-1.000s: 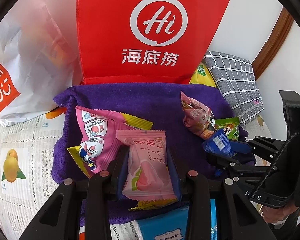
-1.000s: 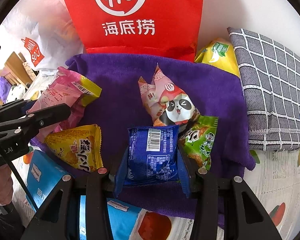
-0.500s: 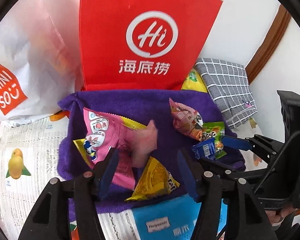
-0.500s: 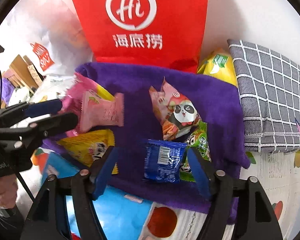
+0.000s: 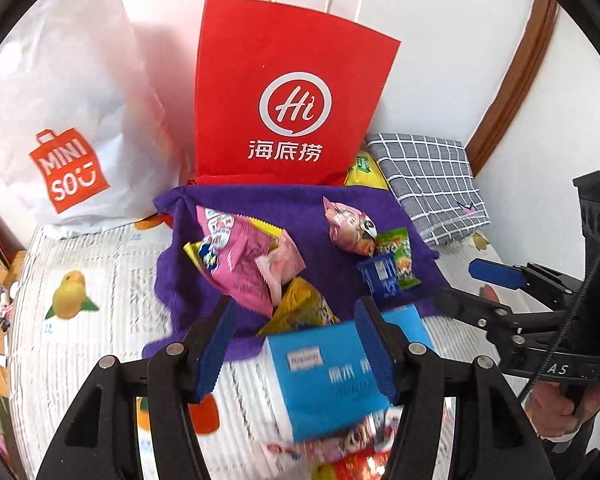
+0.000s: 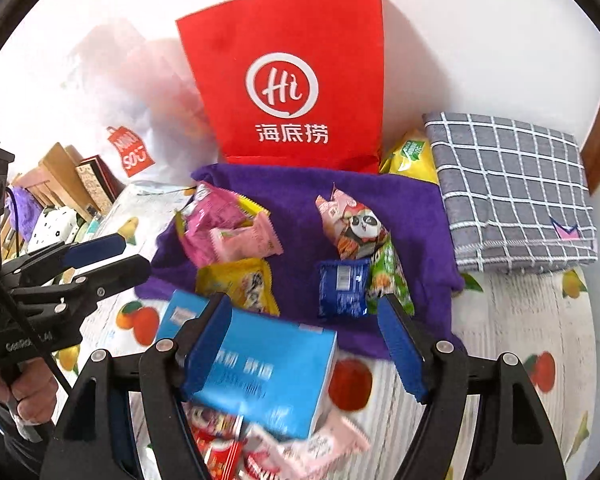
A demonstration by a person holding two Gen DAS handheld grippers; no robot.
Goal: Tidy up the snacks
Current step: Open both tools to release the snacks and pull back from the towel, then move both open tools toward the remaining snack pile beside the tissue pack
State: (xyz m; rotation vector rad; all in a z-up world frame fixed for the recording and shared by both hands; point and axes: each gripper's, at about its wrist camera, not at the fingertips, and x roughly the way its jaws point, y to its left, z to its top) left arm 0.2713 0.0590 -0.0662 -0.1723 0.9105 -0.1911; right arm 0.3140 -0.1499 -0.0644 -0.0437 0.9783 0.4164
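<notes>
Both grippers have let go and pulled back: the left gripper (image 5: 292, 344) and right gripper (image 6: 304, 344) now hang with jaws spread wide and empty above the near edge of the purple towel (image 6: 412, 208). On it, the small pink packet (image 5: 280, 268) lies against the big pink one (image 5: 232, 256); the blue packet (image 6: 343, 288) lies beside the green one (image 6: 388, 276). Bare towel separates the two clusters. Just below the jaws, the blue box (image 5: 328, 376) is motion-blurred, and the wrappers under it are hard to make out.
</notes>
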